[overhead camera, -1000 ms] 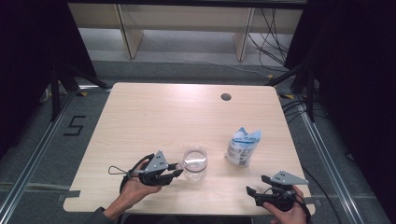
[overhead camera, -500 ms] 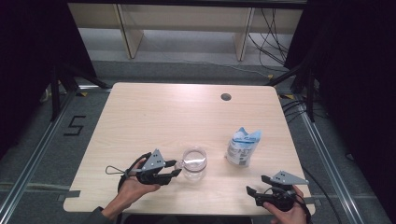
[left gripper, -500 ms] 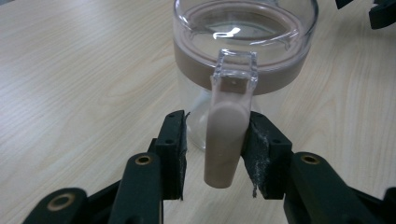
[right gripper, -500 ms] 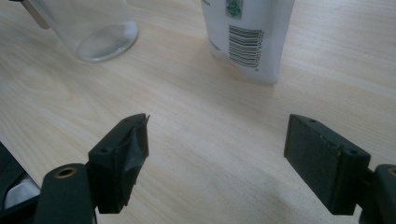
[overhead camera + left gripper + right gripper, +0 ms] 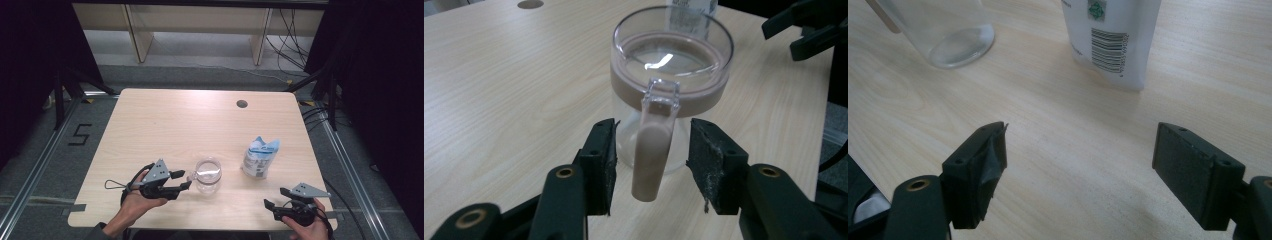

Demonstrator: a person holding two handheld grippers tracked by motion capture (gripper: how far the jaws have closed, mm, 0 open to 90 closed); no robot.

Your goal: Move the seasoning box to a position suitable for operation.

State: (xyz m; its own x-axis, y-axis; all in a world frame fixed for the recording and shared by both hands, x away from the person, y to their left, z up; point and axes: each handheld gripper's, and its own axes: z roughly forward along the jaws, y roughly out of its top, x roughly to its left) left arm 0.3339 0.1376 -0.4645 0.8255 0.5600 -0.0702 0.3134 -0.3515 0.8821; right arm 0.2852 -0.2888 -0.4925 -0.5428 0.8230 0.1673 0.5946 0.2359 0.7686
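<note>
Your left gripper (image 5: 651,165) fingers have just been opening, straddling the clear jug's (image 5: 670,75) handle without touching. The pouch (image 5: 1110,35) is cut off above; your right gripper (image 5: 1080,165) fingers are gaping empty.

Clear jug (image 5: 671,85) stands on the table (image 5: 165,125) straight ahead of my left gripper (image 5: 651,160), its handle (image 5: 655,145) between the two jaws, neither pad touching it. Pouch (image 5: 259,157) stands upright beyond the jug from those jaws, well apart from it. My right gripper (image 5: 1080,165) sits at the near table edge; ahead of its jaws and slightly right stands the pouch, ahead-left the jug base. Bare table lies between its jaws.
</note>
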